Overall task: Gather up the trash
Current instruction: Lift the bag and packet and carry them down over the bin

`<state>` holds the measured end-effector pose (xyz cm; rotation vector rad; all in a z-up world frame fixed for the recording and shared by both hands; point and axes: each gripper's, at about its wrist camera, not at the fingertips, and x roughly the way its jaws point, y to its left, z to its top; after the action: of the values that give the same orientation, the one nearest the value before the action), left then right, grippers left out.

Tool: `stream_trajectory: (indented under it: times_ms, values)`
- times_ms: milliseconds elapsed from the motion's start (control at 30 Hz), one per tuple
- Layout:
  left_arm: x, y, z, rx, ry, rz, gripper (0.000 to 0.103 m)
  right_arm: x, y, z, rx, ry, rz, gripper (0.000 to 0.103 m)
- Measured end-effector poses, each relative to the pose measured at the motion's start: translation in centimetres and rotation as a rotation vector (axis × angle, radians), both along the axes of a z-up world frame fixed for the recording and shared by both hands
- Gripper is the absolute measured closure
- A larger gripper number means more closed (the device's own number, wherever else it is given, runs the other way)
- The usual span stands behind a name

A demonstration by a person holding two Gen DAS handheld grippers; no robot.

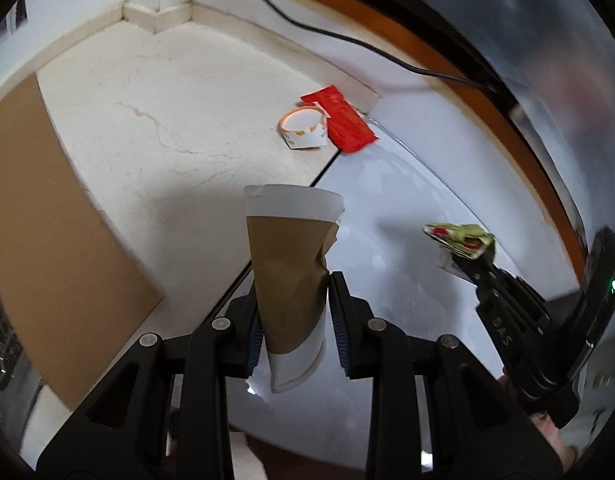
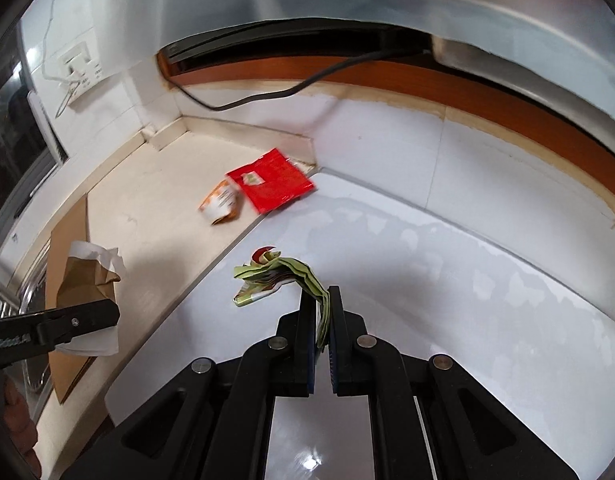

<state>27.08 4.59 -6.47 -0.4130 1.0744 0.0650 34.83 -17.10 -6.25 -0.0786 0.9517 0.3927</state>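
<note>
My left gripper [image 1: 293,284] is shut on a crushed brown and white paper cup [image 1: 291,256], which stands up between the pads above the counter. That cup [image 2: 89,276] also shows at the left of the right wrist view, with the left gripper's finger [image 2: 75,322] across it. My right gripper [image 2: 320,300] is shut on a crumpled green and red wrapper [image 2: 275,276], lifted off the white surface. The same wrapper [image 1: 461,238] appears at the right of the left wrist view. A red packet [image 1: 341,120] and a torn orange and white cup [image 1: 303,128] lie together near the back wall.
A brown board [image 1: 47,216] lies on the cream counter [image 1: 147,140] at the left. A white glossy surface [image 2: 447,280] adjoins the counter. A black cable [image 2: 291,88] runs along the orange-brown ledge behind. A wall socket [image 2: 77,68] is at the far left.
</note>
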Motion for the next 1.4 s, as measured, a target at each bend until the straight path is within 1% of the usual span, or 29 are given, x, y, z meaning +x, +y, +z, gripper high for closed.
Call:
stream_trajectory:
  times_ms: [100, 267, 433, 667, 867, 1000, 1100, 1200, 1267, 1400]
  values:
    - [-2.4, -0.4, 0.8, 0.025, -0.015, -0.038, 0.077, -2.5, 0.6, 0.4, -0.008, 0.006, -0.001, 0.098]
    - [-6.7, -0.4, 1.1, 0.023, -0.024, -0.113, 0.077, -7.1, 1.3, 1.2, -0.013, 0.005, -0.024, 0.098]
    - [-10.7, -0.2, 1.0, 0.003, -0.027, -0.191, 0.077, -12.7, 2.0, 2.0, -0.011, 0.005, -0.071, 0.098]
    - [-16.7, -0.1, 0.2, 0.01, -0.037, -0.317, 0.077, -21.5, 2.9, 2.0, -0.019, 0.009, -0.17, 0.098]
    - [-21.2, -0.8, -1.4, 0.02, -0.031, -0.407, 0.077, -29.0, 3.3, -0.3, -0.023, 0.062, -0.253, 0.098]
    - [-23.2, -2.1, -2.6, 0.029, -0.016, -0.45, 0.077, -33.5, 2.9, -2.8, -0.034, 0.136, -0.296, 0.098]
    - [-24.4, -3.2, -3.8, 0.035, 0.002, -0.472, 0.077, -36.0, 2.4, -4.8, -0.056, 0.182, -0.308, 0.098]
    - [-25.4, -4.2, -5.5, 0.028, 0.027, -0.473, 0.077, -38.0, 1.6, -7.1, -0.08, 0.228, -0.32, 0.098]
    - [-25.8, -4.8, -6.5, 0.027, 0.04, -0.47, 0.077, -38.5, 1.0, -8.4, -0.086, 0.254, -0.318, 0.098]
    - [-27.1, -6.5, -9.7, 0.036, 0.072, -0.453, 0.077, -39.6, -0.4, -11.8, -0.104, 0.298, -0.309, 0.098]
